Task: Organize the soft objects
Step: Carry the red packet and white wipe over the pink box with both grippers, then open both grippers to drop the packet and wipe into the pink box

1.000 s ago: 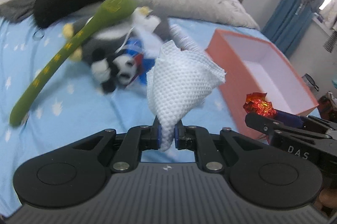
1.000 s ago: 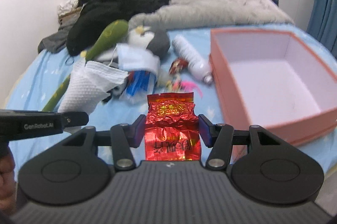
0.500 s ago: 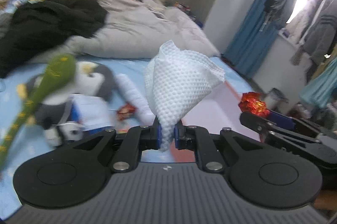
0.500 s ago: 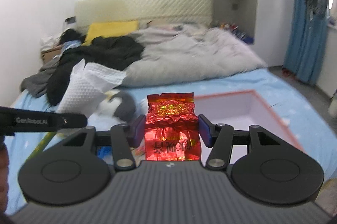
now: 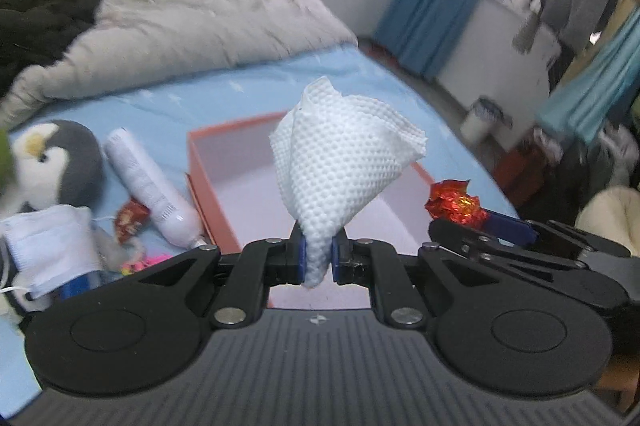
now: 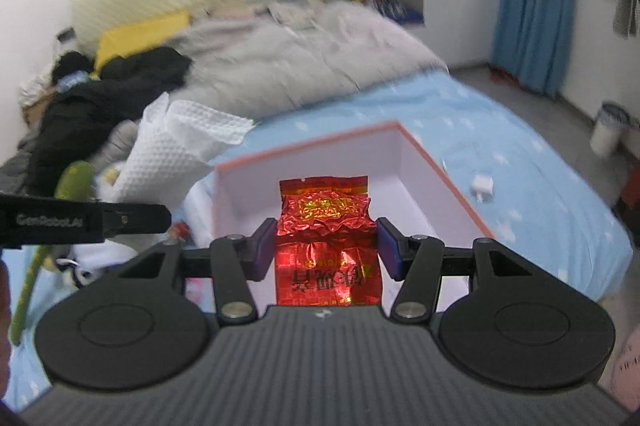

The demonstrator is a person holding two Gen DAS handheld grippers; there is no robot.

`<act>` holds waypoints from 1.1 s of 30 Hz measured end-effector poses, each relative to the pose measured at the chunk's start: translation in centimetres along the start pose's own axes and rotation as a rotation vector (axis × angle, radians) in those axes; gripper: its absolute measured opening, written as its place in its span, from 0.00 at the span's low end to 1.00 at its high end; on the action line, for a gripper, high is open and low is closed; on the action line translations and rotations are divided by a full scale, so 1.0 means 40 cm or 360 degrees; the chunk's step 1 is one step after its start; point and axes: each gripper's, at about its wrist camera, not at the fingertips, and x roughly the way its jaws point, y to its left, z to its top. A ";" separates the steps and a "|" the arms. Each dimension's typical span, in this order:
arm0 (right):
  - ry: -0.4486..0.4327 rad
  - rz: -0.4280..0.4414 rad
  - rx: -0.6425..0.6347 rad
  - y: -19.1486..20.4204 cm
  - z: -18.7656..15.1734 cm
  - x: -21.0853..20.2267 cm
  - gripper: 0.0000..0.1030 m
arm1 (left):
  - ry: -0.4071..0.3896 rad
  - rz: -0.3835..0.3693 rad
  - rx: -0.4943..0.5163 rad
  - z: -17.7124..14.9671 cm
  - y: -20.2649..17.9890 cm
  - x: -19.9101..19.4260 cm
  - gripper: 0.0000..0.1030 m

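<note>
Right now both grippers hover over the bed w/ something pinched in each. Left gripper [image 5: 319, 258]: fingers closed tight on the bottom tip of a white textured paper towel [image 5: 344, 162], which fans upward above the pink-orange open box [image 5: 208, 182]. Right gripper [image 6: 326, 252]: fingers clamped on both sides of a red foil packet [image 6: 326, 246], held upright, gold print on front, in front of the box [image 6: 452, 186] interior. Box sits on the light blue bedsheet [image 6: 520, 162], white inside, nothing visible in it.

Left of the box in left wrist view: white bottle [image 5: 150, 190] lying just beside the box wall, penguin plush [image 5: 56, 162] further left, white face mask [image 5: 50, 246] in front of the plush, small red wrapper [image 5: 130, 220] btwn mask & bottle. Grey duvet [image 5: 180, 22] & black clothing [image 5: 36, 14] bunched toward the headboard.
</note>
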 end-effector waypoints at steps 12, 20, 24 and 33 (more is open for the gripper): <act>0.0356 -0.0029 0.0119 -0.119 -0.047 0.227 0.55 | 0.0391 0.0058 -0.0100 -0.026 -0.019 0.325 0.14; 0.0416 0.0004 0.0185 -0.148 -0.065 0.250 0.60 | 0.0412 0.0048 -0.0024 -0.036 -0.025 0.353 0.39; 0.0414 -0.0002 0.0163 -0.146 -0.068 0.236 0.69 | 0.0349 0.0046 -0.0037 -0.034 -0.015 0.320 0.53; 0.0213 0.0027 0.0105 -0.108 -0.031 0.126 0.69 | 0.0147 0.0033 0.0078 -0.022 -0.010 0.162 0.53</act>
